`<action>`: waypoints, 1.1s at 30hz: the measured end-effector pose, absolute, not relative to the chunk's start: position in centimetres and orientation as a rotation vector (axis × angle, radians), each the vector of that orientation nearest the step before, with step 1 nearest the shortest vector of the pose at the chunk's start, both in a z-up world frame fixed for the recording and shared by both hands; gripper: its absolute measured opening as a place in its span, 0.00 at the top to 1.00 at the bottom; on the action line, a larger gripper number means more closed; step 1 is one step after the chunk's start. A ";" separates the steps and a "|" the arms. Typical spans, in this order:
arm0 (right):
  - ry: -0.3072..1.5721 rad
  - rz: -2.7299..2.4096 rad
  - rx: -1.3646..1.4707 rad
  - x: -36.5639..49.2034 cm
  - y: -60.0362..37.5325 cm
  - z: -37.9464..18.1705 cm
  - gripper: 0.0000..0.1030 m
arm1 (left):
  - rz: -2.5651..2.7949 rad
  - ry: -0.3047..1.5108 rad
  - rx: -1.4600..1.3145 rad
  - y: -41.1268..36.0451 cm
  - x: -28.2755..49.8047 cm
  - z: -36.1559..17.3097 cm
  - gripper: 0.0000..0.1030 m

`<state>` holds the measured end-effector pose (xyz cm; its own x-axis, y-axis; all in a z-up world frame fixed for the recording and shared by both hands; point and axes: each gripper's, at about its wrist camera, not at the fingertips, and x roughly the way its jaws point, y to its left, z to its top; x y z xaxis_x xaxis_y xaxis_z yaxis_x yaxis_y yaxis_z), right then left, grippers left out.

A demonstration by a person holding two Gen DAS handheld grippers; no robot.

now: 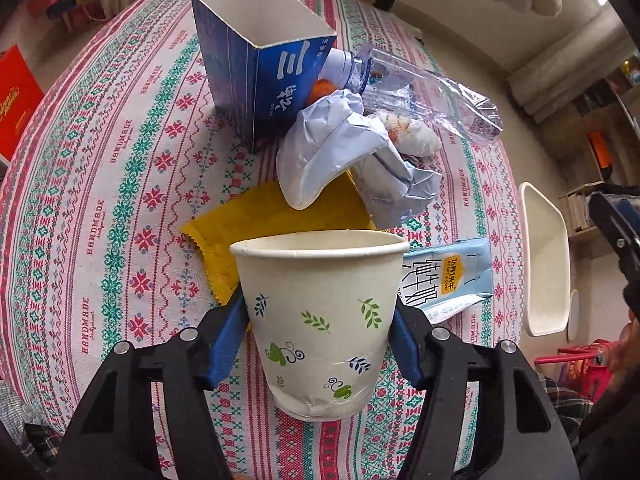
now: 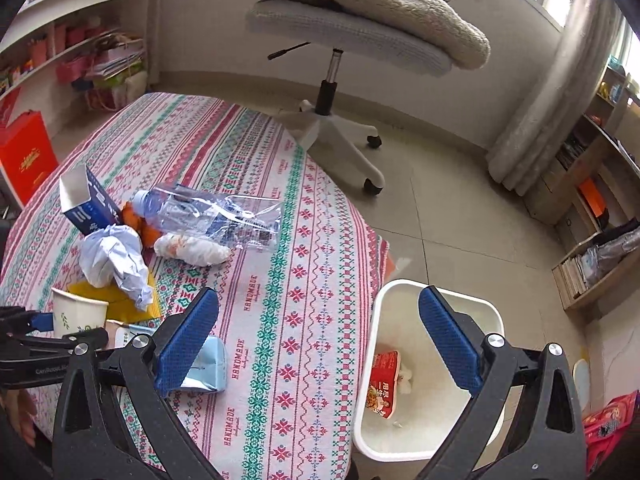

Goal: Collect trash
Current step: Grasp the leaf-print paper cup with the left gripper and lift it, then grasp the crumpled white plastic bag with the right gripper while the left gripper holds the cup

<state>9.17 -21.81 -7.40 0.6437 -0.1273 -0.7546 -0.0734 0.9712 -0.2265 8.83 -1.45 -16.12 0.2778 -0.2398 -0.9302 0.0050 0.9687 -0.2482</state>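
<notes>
1. Left gripper point(image 1: 320, 344) is clamped on the paper cup point(image 1: 320, 320), blue pads on opposite sides of the wall at about mid-height. The cup is just off the tablecloth point(image 1: 100, 200) at the near edge, with the yellow wrapper point(image 1: 248, 216) behind it.
2. Right gripper point(image 2: 316, 344) is spread wide and holds nothing. It hangs over the table edge, with the white bin point(image 2: 476, 308) below on the floor.
3. Risk: the cup wall is thin and the base already looks dented. More squeeze would likely collapse it, and it could slip out.
4. Risk: the swing to the bin crosses the light-blue milk pouch point(image 1: 452, 276) and the right gripper. Clipping either could knock trash onto the floor.
5. Risk: the bin mouth is narrow beside the table, so an early release probably drops the cup on the tiles.
6. Cup orientation: upright, mouth up, long axis near vertical with the rim tipped slightly away from the camera.
7. Still on the table: blue carton point(image 1: 260, 68), crushed bottle point(image 1: 420, 88), crumpled paper point(image 1: 352, 152). A red packet point(image 2: 384, 384) is already in the bin.
</notes>
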 end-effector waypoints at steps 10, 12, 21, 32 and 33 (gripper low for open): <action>0.921 0.127 -0.301 10.6 -15.9 -9.4 0.07 | -0.091 1.031 -0.184 5.1 6.8 -7.4 0.40; 0.937 0.170 -0.330 11.0 -14.0 -10.2 0.07 | -0.060 0.991 -0.199 6.5 7.1 -6.2 0.40; 1.016 0.243 -0.380 13.2 -8.6 -13.5 0.15 | 0.000 0.923 -0.190 9.4 7.2 -4.9 0.40; 1.147 0.315 -0.310 14.1 -7.6 -15.2 0.79 | 0.034 0.887 -0.142 10.1 7.5 -4.5 0.39; 1.136 0.316 -0.303 13.9 -7.5 -14.7 0.81 | 0.037 0.884 -0.142 10.2 7.5 -4.5 0.39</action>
